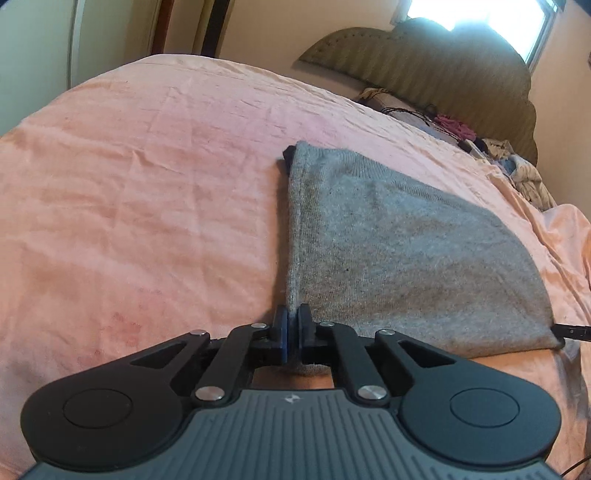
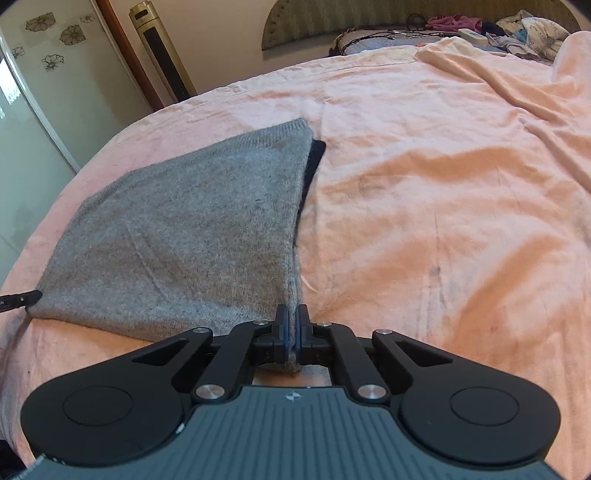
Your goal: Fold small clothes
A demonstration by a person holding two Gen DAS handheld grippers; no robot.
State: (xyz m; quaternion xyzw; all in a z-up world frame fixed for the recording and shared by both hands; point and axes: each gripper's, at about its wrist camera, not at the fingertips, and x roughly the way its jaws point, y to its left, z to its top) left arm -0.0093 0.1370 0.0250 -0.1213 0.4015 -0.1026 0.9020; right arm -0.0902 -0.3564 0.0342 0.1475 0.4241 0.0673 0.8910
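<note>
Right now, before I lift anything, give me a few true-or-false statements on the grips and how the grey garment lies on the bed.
1. The left gripper is shut on a near corner of the grey garment. True.
2. The right gripper hangs open above the cloth. False: its jaws are pinched on the garment's other near corner.
3. The garment lies on a pink bedsheet. True.
4. The garment is crumpled into a ball. False: it lies spread fairly flat, with a dark layer showing under one far corner.
5. Loose clothes are piled by the headboard. True.
6. The two grippers hold the same corner. False: they hold opposite ends of the near edge.
</note>
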